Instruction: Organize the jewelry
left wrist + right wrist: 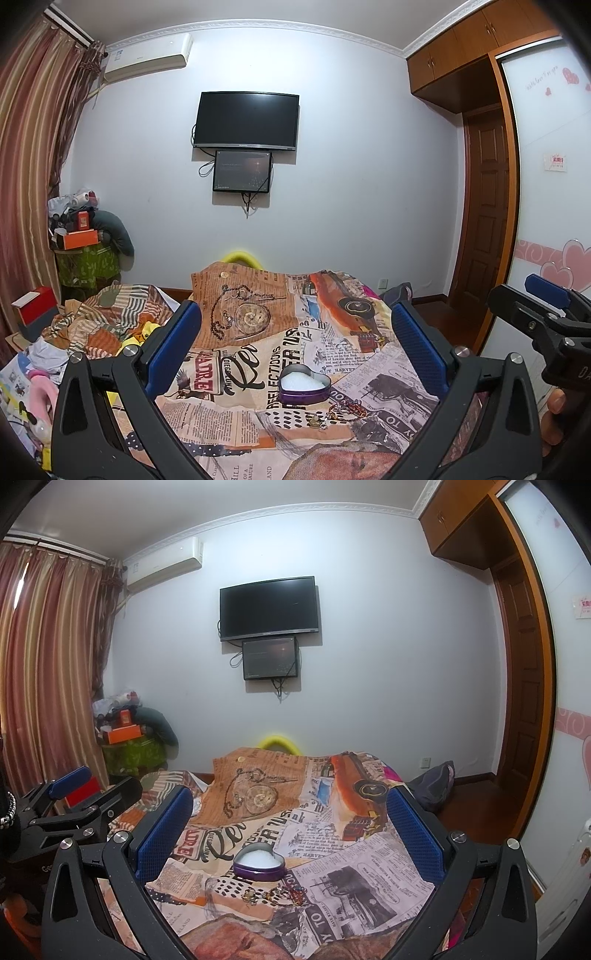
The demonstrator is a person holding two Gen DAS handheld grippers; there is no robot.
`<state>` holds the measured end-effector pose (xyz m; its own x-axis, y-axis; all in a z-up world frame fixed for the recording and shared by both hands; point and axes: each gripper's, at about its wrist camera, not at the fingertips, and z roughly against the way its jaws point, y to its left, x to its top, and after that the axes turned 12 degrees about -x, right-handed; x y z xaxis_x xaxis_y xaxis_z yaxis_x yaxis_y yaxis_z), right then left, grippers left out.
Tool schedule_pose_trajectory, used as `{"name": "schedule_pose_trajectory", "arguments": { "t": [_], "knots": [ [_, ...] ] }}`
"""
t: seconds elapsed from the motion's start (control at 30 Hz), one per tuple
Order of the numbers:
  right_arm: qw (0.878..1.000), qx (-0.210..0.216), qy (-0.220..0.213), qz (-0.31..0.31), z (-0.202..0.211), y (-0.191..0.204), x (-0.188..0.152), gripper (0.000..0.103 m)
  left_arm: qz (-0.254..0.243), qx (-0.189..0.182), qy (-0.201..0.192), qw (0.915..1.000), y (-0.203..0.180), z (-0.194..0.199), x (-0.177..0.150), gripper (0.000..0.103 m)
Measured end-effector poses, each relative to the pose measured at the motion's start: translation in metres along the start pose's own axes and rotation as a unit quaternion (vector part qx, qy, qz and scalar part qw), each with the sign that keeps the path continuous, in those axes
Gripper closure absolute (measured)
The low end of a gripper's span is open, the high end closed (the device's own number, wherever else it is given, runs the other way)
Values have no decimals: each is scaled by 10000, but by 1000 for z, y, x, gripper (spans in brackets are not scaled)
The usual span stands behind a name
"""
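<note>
The jewelry heap (334, 413) lay low in the centre of the frame, between the spread, empty jaws of the left gripper (295, 347), just below a purple heart-shaped tin (303, 384) with white lining. It looked like tangled beads, chains and gold pieces. Only the right wrist view showed the left gripper's fingers from the side, while the right gripper (291, 830) was likewise released.

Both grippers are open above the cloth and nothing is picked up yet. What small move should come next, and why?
Probably lower the right gripper toward the loose jewelry and close on one piece. The jewelry lies on the cloth just in front of the open heart-shaped tin, and both it and the left gripper hold nothing.
</note>
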<state>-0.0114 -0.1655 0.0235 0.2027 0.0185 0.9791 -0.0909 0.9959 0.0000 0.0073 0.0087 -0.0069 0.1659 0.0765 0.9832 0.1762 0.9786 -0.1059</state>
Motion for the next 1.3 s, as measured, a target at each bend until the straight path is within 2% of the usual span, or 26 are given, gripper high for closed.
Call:
{"name": "schedule_pose_trajectory", "arguments": {
  "t": [0.83, 1.3],
  "knots": [
    [10000, 33, 32, 27, 1, 3, 1, 0, -13, -18, 57, 10000, -2, -3, -4, 0],
    [9996, 45, 291, 25, -19, -1, -3, 0, 57, 31, 292, 9996, 3, -24, -7, 0]
  ]
}}
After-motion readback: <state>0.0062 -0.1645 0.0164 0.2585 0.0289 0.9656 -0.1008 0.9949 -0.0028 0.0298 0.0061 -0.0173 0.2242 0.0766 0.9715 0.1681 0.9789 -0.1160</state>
